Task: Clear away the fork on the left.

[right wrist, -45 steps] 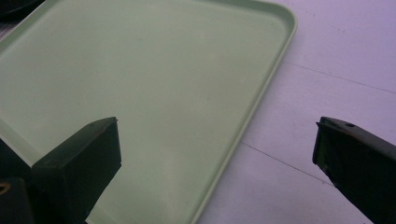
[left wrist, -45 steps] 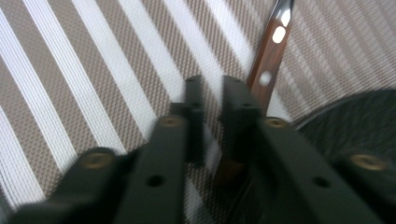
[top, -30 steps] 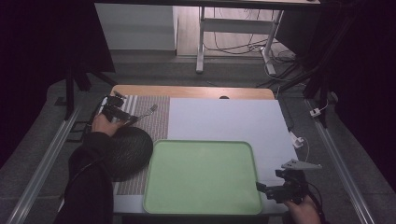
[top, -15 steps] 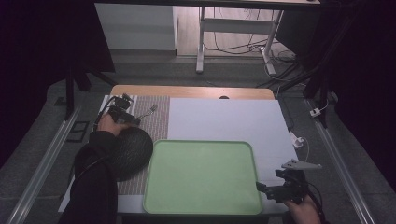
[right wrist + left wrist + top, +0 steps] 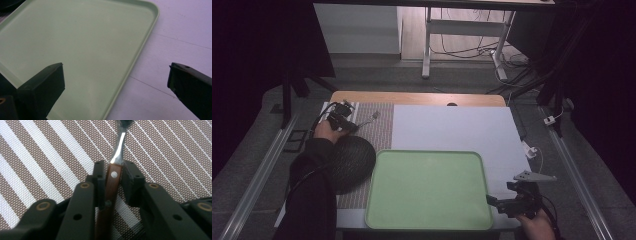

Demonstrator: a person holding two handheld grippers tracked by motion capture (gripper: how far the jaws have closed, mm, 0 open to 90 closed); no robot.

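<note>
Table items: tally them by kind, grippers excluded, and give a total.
Tray: 1, green.
Placemat: 1, brown with white stripes.
Utensil: 1, wooden handle, between the left gripper's jaws; its head is cut off, so I cannot tell the type.
Dark round object: 1, on the placemat.
Total: 4.

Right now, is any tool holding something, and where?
The left tool straddles a fork's brown handle, near the metal neck; grip not certain. The right tool holds nothing.
</note>
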